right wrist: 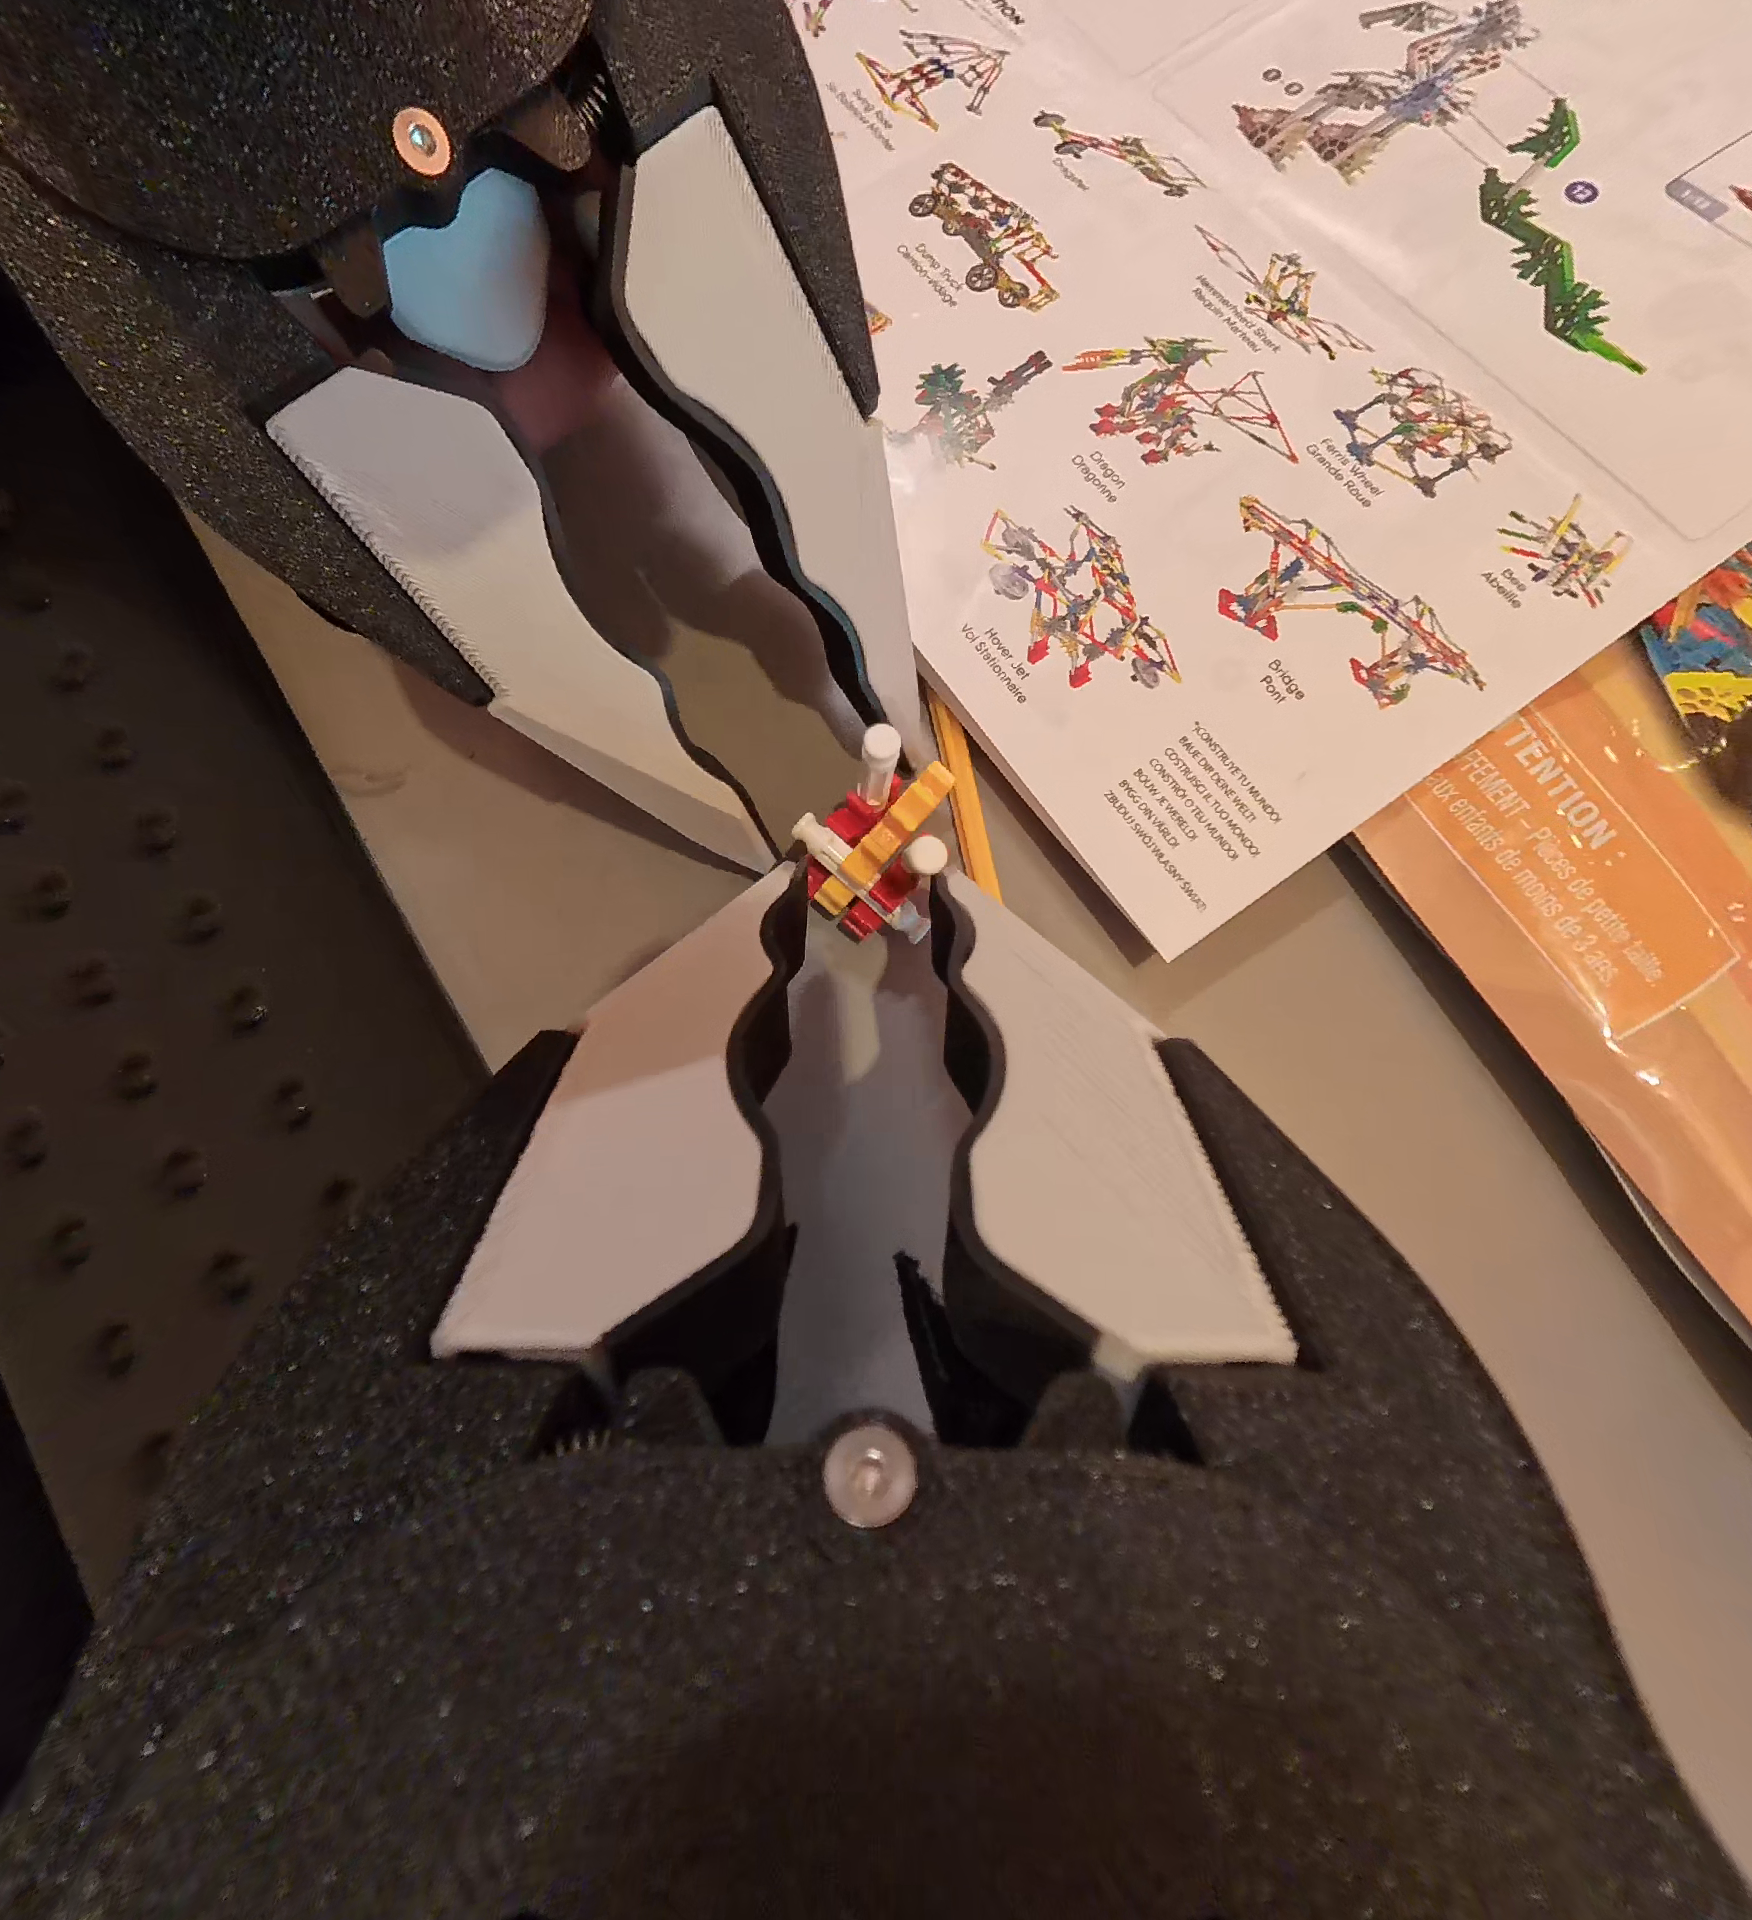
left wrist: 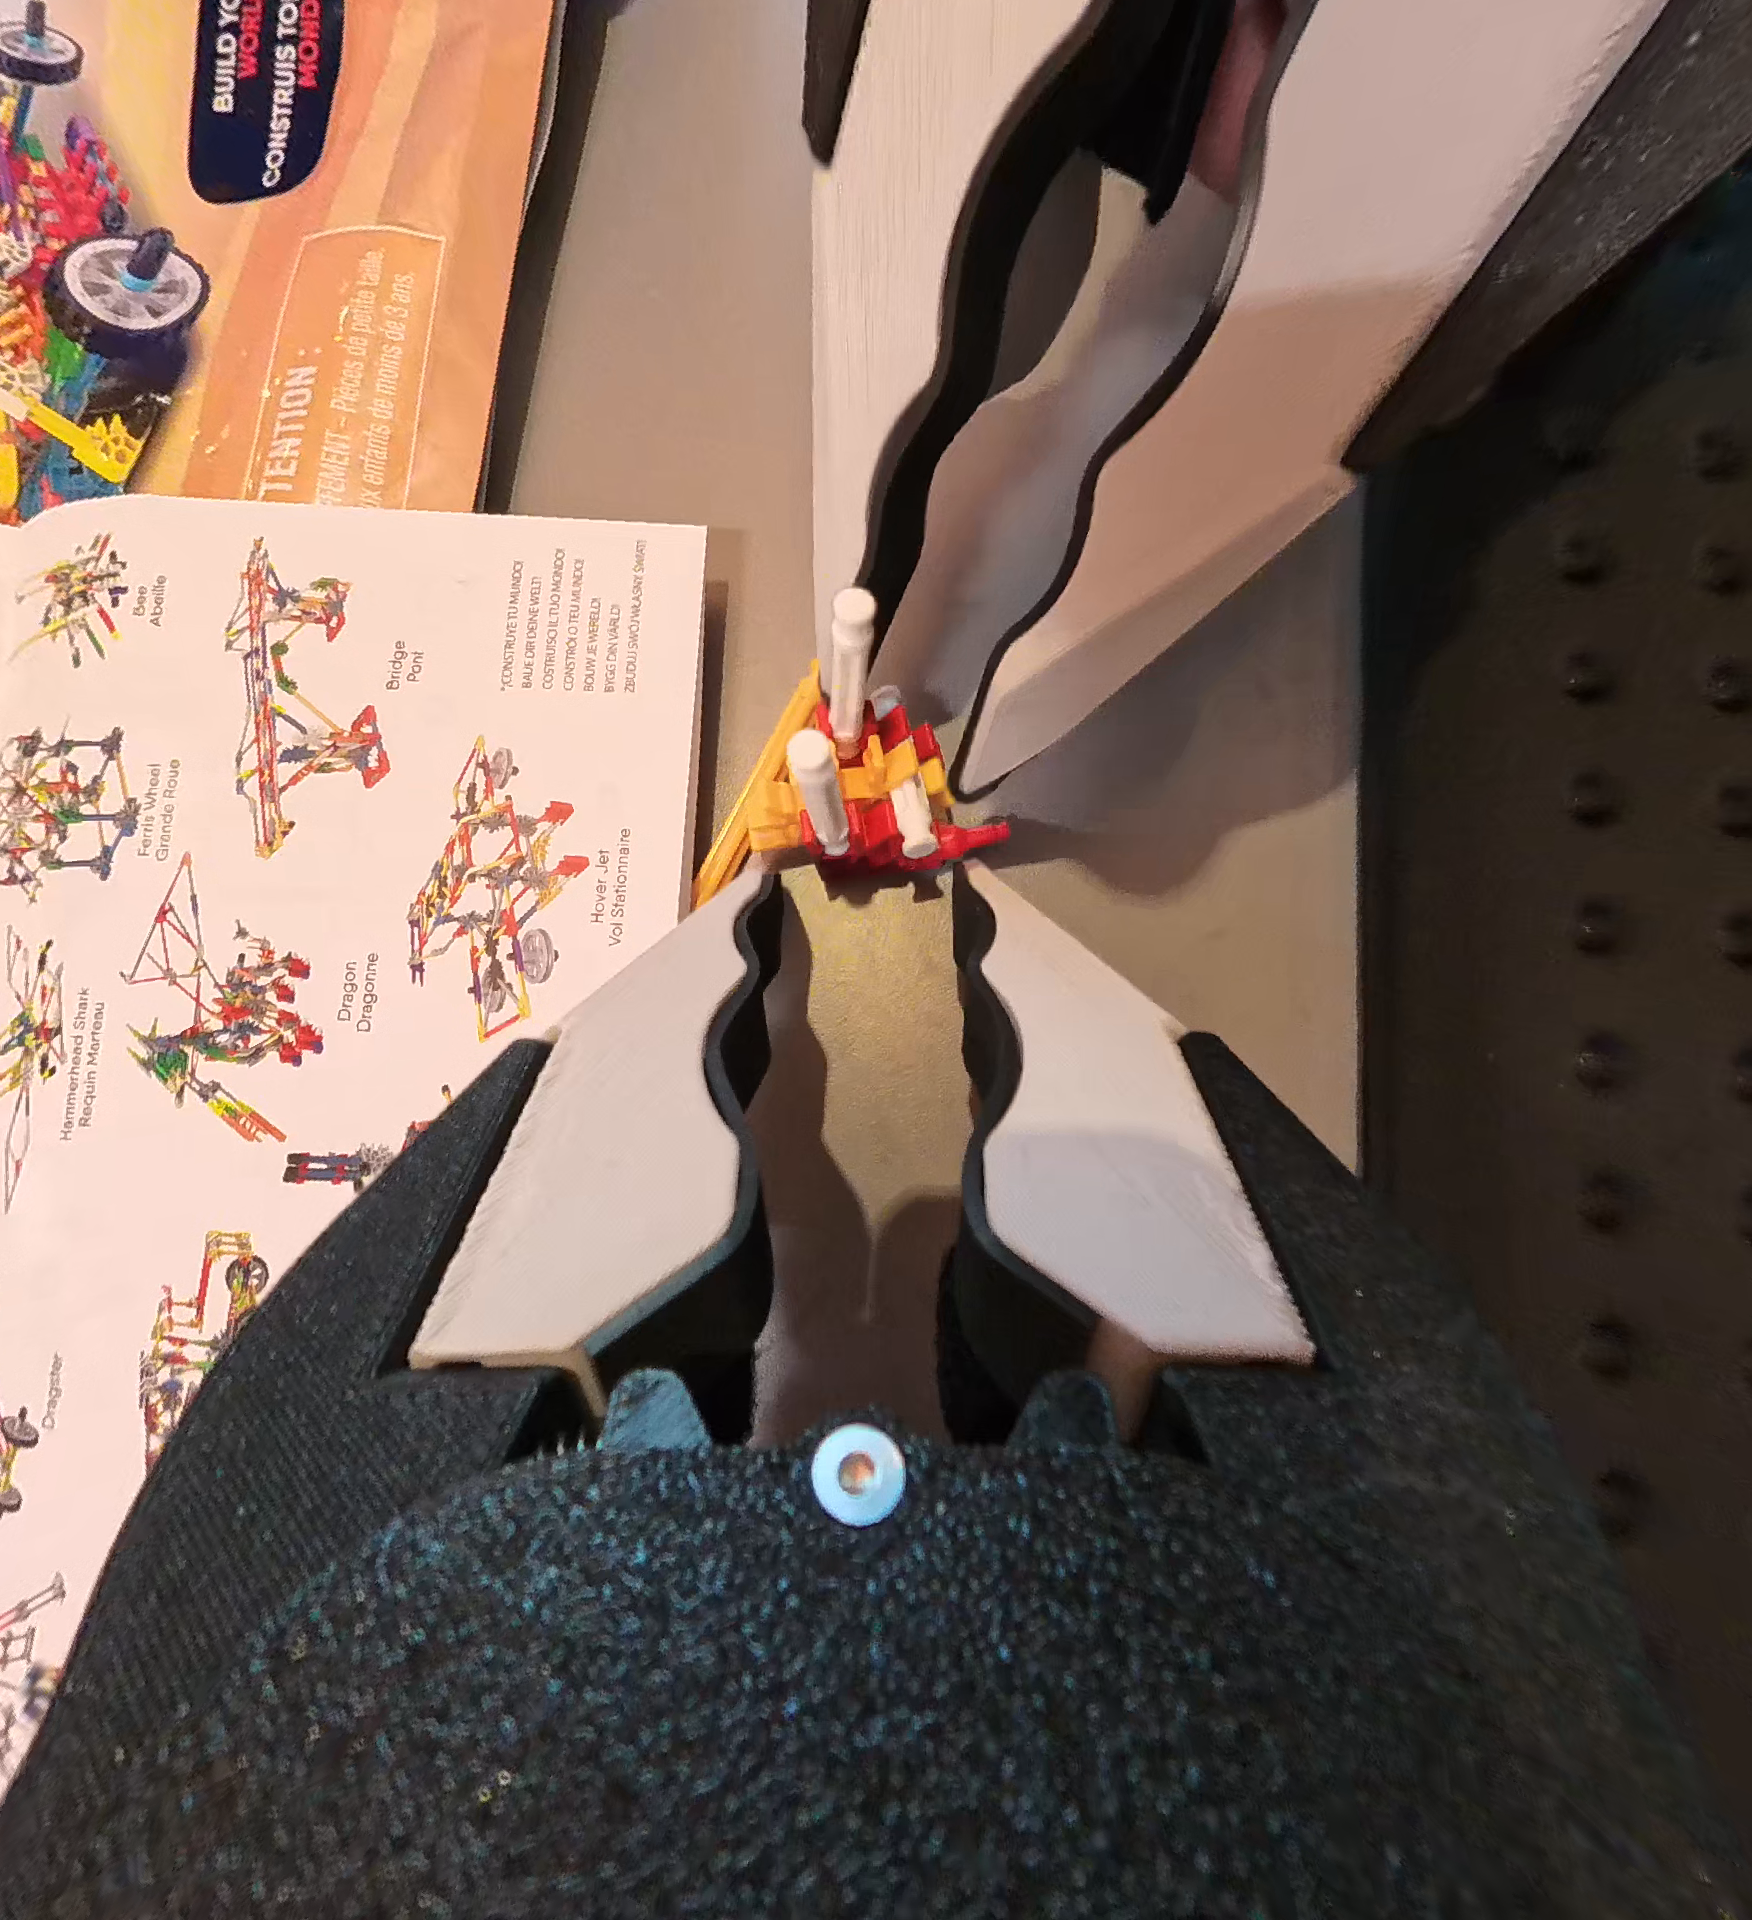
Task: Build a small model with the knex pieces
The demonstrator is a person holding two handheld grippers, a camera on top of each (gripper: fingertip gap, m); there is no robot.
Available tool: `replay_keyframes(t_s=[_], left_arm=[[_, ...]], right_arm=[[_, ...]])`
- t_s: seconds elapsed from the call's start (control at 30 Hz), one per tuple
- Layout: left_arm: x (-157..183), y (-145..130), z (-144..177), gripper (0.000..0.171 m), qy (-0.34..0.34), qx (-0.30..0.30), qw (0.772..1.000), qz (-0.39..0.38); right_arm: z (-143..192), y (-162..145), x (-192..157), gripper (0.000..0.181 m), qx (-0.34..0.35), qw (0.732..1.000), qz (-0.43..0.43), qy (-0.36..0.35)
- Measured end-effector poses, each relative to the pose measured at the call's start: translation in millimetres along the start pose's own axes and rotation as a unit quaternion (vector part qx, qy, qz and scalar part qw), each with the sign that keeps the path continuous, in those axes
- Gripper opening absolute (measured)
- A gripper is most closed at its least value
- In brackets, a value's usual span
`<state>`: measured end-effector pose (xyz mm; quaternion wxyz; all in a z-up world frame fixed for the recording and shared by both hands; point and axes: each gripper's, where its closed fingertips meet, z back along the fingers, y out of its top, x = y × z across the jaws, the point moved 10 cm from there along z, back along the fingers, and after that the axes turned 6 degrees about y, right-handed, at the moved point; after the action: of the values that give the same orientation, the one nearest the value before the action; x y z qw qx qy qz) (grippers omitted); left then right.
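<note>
A small toy assembly point(left wrist: 877, 795) of red and yellow connectors with short white rods is held just above the grey table. My left gripper point(left wrist: 867, 881) has its fingertips closed on the near side of the assembly. My right gripper point(left wrist: 903, 727) comes in from the top of the left wrist view and grips the far side. In the right wrist view the assembly point(right wrist: 872, 857) sits between my right gripper's point(right wrist: 867, 899) tips. My left gripper point(right wrist: 848, 805) meets it from the upper left. A thin yellow rod point(right wrist: 965, 810) lies on the table just beyond.
A white instruction sheet point(left wrist: 280, 831) with model pictures lies to the left in the left wrist view, and an orange toy package point(left wrist: 352, 260) lies behind it. Both also show at the right of the right wrist view, the sheet point(right wrist: 1319, 468) and the package point(right wrist: 1630, 935). A black studded mat point(left wrist: 1630, 1039) borders the grey table point(left wrist: 1215, 935). Less than 4 cm separates the two grippers' tips. About 12 centimeters separates my right fingertips from the package point(right wrist: 1630, 935). Look for it in the left wrist view point(left wrist: 360, 290) too.
</note>
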<state>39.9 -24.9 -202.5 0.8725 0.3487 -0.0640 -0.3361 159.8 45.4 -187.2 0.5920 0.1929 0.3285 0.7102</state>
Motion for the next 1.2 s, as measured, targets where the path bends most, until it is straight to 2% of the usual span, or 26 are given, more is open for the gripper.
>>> replay_keyframes(t_s=[0.3,0.43,0.97,1.2], left_arm=[[3.3,0.6,1.4,0.024,0.003,-0.009,1.0,-0.013],[2.9,-0.2,-0.6,0.015,0.011,-0.012,1.0,-0.015],[-0.1,0.4,-1.9,0.014,0.0,-0.007,1.0,-0.025],[-0.6,0.6,-2.1,0.014,-0.003,-0.007,0.999,-0.033]], right_arm=[[-4.9,-0.3,-3.4,0.021,-0.007,1.0,0.003,0.0],[-4.7,1.1,-4.3,0.018,-0.007,1.0,0.008,-0.003],[-5.3,2.8,-4.2,0.015,-0.002,0.999,0.032,-0.027],[-4.5,-0.4,-5.0,0.02,-0.013,0.999,0.037,-0.027]])
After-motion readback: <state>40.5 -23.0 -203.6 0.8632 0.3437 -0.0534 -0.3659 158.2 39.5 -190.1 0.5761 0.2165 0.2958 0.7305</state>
